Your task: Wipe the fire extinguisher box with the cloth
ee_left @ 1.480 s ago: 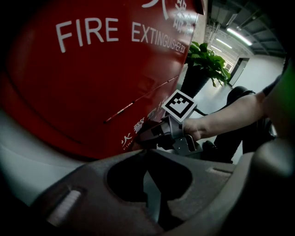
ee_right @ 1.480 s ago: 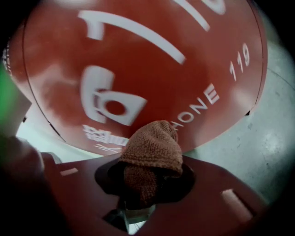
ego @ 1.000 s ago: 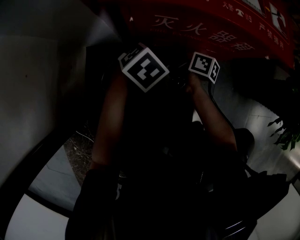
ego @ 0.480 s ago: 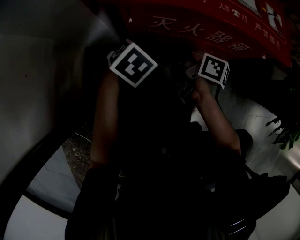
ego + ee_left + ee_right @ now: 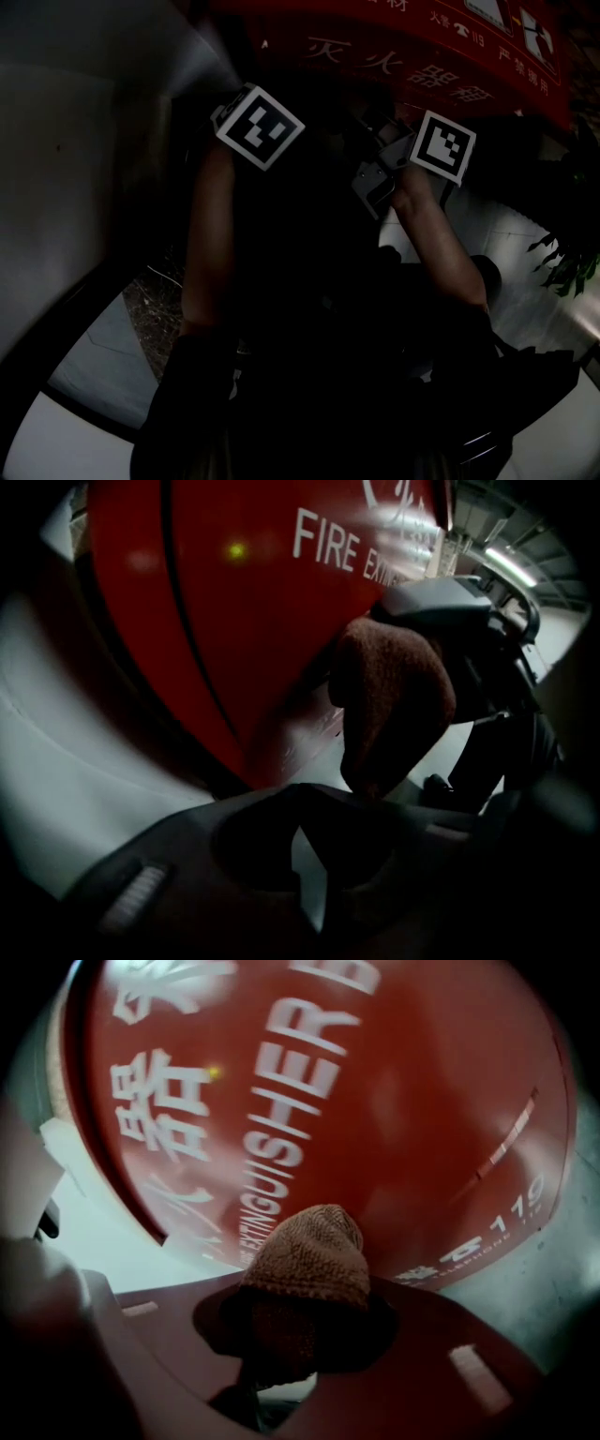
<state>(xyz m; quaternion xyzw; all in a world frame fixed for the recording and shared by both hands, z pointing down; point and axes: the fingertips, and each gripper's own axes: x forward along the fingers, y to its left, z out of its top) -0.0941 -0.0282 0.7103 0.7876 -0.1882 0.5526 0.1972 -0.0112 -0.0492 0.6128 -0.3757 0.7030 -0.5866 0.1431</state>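
Note:
The red fire extinguisher box (image 5: pixel 422 56) with white lettering fills the top of the dim head view. In the right gripper view, my right gripper (image 5: pixel 309 1330) is shut on a bunched brown cloth (image 5: pixel 309 1265), which is close against the box front (image 5: pixel 394 1101). In the left gripper view, my left gripper (image 5: pixel 305 803) has its jaws together with nothing between them. It sits just below and left of the cloth (image 5: pixel 389 700), near the box's lower edge (image 5: pixel 234 592). The head view shows only the marker cubes, left (image 5: pixel 260 127) and right (image 5: pixel 443 143); the jaws are lost in the dark.
A grey wall (image 5: pixel 75 187) rises left of the box. Pale floor tiles (image 5: pixel 511 234) lie below it, and a green plant (image 5: pixel 567 267) stands at the right edge. The person's forearms and dark clothing fill the middle of the head view.
The right gripper has moved rightward and slightly down along the box front with the cloth. The left gripper has shifted a little to the left and up.

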